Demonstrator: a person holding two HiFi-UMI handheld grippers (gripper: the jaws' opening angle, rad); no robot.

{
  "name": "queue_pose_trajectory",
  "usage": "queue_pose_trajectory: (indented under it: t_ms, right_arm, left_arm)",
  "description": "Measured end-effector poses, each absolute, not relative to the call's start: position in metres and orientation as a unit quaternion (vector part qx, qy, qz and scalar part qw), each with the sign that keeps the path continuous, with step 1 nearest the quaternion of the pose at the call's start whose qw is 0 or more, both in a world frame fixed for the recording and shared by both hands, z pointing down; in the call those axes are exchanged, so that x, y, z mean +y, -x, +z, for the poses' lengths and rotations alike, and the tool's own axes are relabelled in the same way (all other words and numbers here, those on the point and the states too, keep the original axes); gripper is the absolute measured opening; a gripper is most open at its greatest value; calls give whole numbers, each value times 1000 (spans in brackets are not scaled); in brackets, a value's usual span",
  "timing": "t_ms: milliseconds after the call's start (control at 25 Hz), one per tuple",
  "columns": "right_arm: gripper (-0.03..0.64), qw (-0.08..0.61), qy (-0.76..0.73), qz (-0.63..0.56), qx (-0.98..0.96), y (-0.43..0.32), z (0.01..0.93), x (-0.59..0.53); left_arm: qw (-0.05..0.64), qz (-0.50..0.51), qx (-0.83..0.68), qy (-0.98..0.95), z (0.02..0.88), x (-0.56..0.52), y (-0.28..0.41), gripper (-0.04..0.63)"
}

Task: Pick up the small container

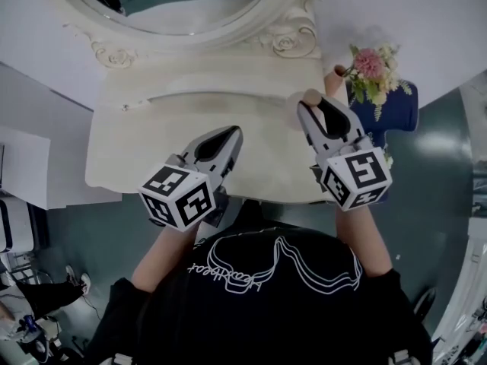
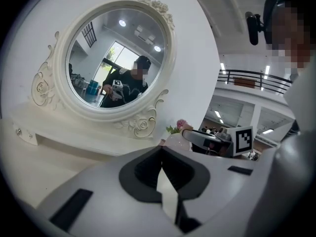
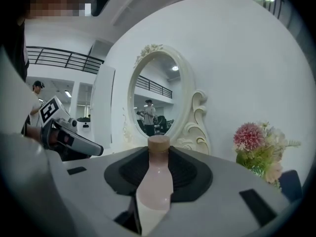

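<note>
In the head view, the right gripper is carrying the small container over the dressing table, seemingly already lifted off it. The left gripper, the second of the two tools, is hovering alongside, apparently just keeping out of the way. In the left gripper view, that tool's jaws are pressing together on nothing, idling before the one mirror. In the right gripper view, the jaws are clamping the pink body of the single small container, leaving its tan cap poking past the tips, a hold I judge firm enough for lifting, and one bunch of flowers is standing off to the right.
</note>
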State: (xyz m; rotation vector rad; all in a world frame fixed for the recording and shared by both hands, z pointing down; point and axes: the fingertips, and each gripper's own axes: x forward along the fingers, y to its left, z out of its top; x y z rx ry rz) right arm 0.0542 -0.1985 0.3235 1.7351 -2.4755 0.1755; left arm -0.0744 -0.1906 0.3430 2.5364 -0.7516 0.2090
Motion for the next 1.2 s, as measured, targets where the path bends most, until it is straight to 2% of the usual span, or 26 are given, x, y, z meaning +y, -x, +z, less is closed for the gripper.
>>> queue_pose_trajectory:
  t_ms: [520, 1200]
  right_arm:
    - [126, 69, -524, 53, -847, -25, 312, -89]
    - [126, 59, -521, 67, -849, -28, 318, -71]
  left_arm:
    - [191, 51, -287, -937, 305, -109, 84, 3]
    - [182, 53, -283, -940, 298, -92, 79, 3]
